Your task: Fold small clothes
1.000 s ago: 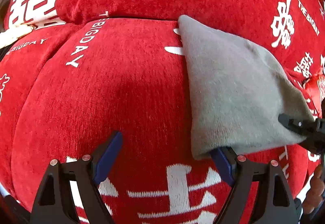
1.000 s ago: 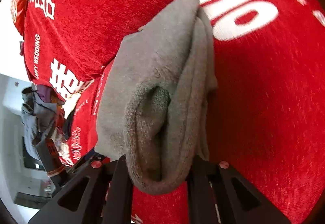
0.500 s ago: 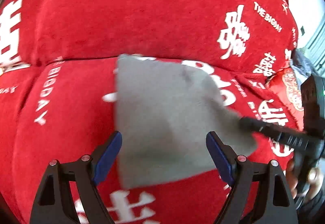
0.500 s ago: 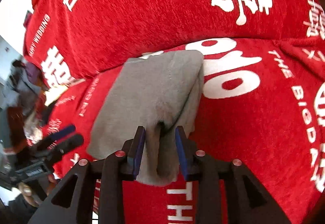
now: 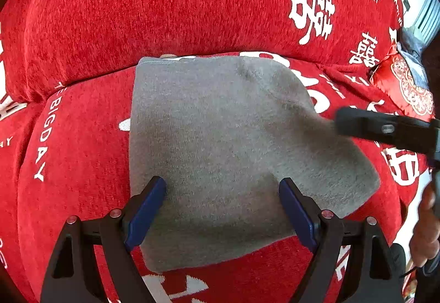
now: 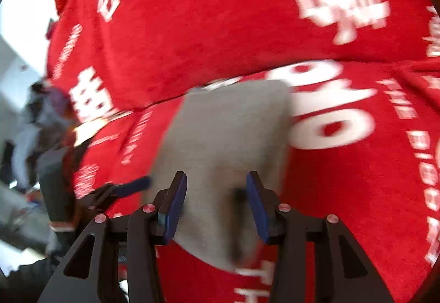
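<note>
grey cloth (image 5: 220, 154) lies flat between both grippers' parted fingers (image 5: 148, 206); neither grips it

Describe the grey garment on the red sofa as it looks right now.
The grey garment is a small, soft knit piece with a fuzzy nap, folded to a rough rectangle with one rounded lobe toward the right. It lies flat on the seat of the red sofa cover, its far edge at the backrest crease. The left gripper stands open over its near part; the right gripper is open too.

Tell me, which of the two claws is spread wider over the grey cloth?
The left gripper: its blue-padded fingers stand clearly farther apart than those of the right gripper, which is open more narrowly.
</note>
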Motion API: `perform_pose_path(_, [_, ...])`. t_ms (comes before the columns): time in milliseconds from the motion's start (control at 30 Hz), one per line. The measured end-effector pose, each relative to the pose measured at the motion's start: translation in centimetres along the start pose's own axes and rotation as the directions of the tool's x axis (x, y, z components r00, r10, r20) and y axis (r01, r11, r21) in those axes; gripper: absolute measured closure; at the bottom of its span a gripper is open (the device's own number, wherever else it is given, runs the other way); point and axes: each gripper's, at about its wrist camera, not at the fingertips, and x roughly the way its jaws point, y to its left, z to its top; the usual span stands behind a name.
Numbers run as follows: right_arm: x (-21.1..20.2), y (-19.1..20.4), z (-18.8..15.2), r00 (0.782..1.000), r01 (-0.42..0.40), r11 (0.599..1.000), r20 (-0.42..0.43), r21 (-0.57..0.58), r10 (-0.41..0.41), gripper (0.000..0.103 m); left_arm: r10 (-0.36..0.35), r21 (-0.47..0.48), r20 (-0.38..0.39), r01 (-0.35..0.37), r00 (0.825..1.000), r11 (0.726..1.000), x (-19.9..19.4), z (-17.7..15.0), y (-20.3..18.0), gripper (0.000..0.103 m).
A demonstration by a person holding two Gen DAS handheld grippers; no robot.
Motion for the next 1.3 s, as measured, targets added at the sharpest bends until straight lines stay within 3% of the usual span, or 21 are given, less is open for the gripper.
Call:
perform_pose_path(67, [1.8,-0.3,0.2,0.999,-0.031,0.999,-0.038,0.016,0.031,0.054,0.005,0.007,-0.005,-0.005,1.0,1.0,0.1,-0.1,0.1,0.017])
perform_pose_path(233, [3.8,-4.5,0.1,0.993,0.099,0.988,-0.074,0.122,-0.091,0.054,0.039,0.038,-0.015,-0.039,0.999,0.999,0.4,-0.7,0.3,0.017])
perform_pose_path(300, [3.5,-5.4,0.0,0.993,0.095,0.984,-0.09,0.153,-0.081,0.053,0.042,0.039,-0.023,-0.041,0.999,0.998,0.0,-0.4,0.3,0.017])
perform_pose_path(367, [2.4,-4.3,0.4,0.991,0.122,0.987,-0.066,0.106,-0.116,0.053,0.064,0.026,-0.009,-0.063,0.998,0.998,-0.3,0.3,0.9,0.017])
perform_pose_path(433, [1.5,-2.6,1.6,0.986,0.167,0.986,-0.019,0.025,-0.167,0.05,0.115,-0.033,0.005,-0.115,0.993,0.993,-0.1,1.4,2.0,0.001])
perform_pose_path(467, [1.3,-1.5,2.6,0.985,0.173,0.985,0.002,-0.023,-0.173,0.047,0.127,-0.066,0.013,-0.125,0.992,0.99,0.1,1.8,2.6,0.0])
perform_pose_path(533, [1.8,-0.3,4.0,0.985,0.171,0.982,0.007,-0.074,-0.171,0.034,0.086,-0.145,-0.029,-0.089,0.996,0.985,1.5,3.3,4.1,0.0])
perform_pose_path(633, [4.7,0.6,6.1,0.986,0.149,0.979,-0.05,-0.14,-0.157,0.034,0.076,-0.159,-0.097,-0.091,0.992,0.983,3.7,4.5,4.9,0.0])
perform_pose_path(733, [7.8,-0.6,7.7,0.982,0.137,0.984,-0.119,-0.113,-0.15,0.034,0.104,-0.153,-0.126,-0.123,0.987,0.98,5.2,5.0,5.6,0.0])
perform_pose_path(833, [9.9,-2.4,8.9,0.98,0.128,0.99,-0.148,-0.058,-0.135,0.034,0.049,-0.194,-0.162,-0.081,0.986,0.978,6.8,5.3,6.9,0.0])
perform_pose_path(867, [10.3,-2.9,9.2,0.979,0.133,0.99,-0.149,-0.049,-0.138,0.034,0.001,-0.232,-0.183,-0.044,0.983,0.972,7.6,5.4,7.8,0.0])
perform_pose_path(933, [10.9,-3.7,9.8,0.972,0.181,0.983,-0.147,-0.038,-0.185,0.037,-0.055,-0.281,-0.2,-0.004,0.978,0.96,8.0,5.9,8.8,0.0])
perform_pose_path(1133, [6.6,-6.0,10.4,0.948,0.314,0.949,-0.055,0.01,-0.313,0.035,0.0,-0.356,-0.158,-0.057,0.987,0.933,5.3,6.7,14.6,0.0])
perform_pose_path(1233, [3.4,-9.5,9.0,0.952,0.302,0.951,-0.063,0.062,-0.299,0.034,-0.014,-0.42,-0.164,-0.057,0.986,0.906,4.0,5.6,18.4,0.0])
perform_pose_path(1300, [1.9,-11.6,8.0,0.962,0.267,0.958,-0.082,0.104,-0.26,0.034,-0.06,-0.463,-0.174,-0.028,0.983,0.886,3.6,4.5,20.4,0.0])
